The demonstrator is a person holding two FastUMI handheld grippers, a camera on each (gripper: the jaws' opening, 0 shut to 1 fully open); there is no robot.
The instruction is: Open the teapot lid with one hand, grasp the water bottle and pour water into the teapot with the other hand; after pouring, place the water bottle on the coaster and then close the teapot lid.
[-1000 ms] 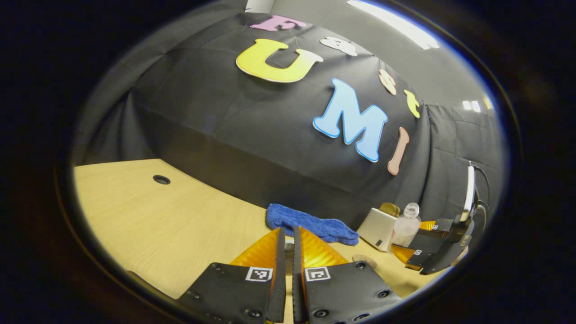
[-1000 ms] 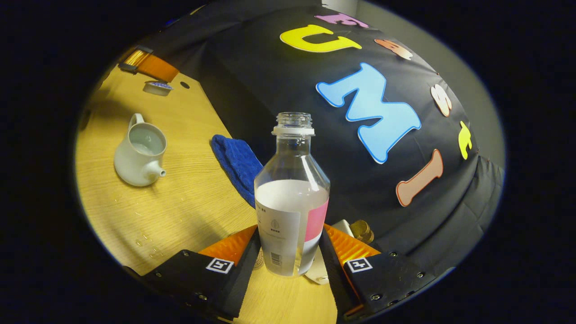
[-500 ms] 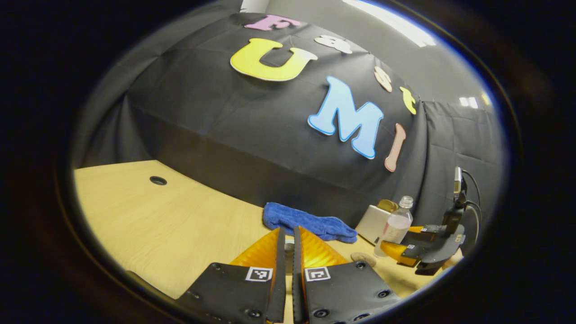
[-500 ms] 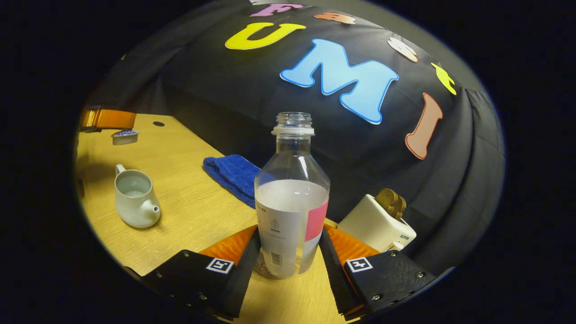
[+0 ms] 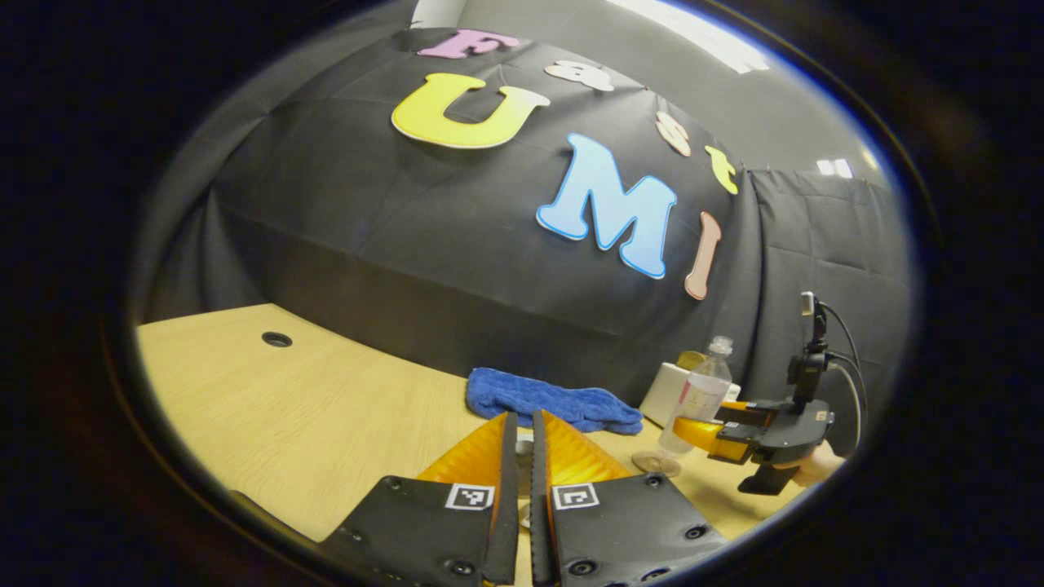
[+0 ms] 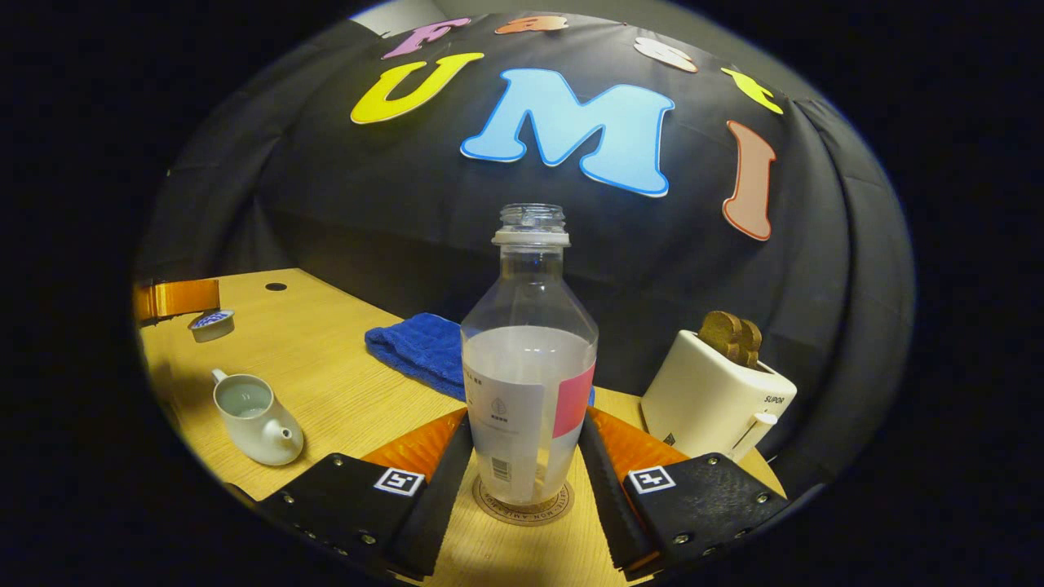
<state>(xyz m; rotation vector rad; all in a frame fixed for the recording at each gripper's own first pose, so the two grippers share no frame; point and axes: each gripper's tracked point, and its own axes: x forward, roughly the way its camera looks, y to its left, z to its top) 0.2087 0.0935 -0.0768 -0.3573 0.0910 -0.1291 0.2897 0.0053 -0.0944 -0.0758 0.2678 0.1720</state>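
The right gripper (image 6: pixel 522 481) pinches the clear plastic water bottle (image 6: pixel 528 383) upright over the round cork coaster (image 6: pixel 524 504). Left fingers (image 5: pixel 507 456) pinch the teapot lid (image 6: pixel 212 324). Letting go off-centre could tip the bottle toward the white toaster (image 6: pixel 718 391)

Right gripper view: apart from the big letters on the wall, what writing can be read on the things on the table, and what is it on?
"SUPOR": on the side of the white toaster.
Water bottle: small print and a barcode on its wrapper, too small to read.
Coaster: lettering round its rim, too blurred to read.
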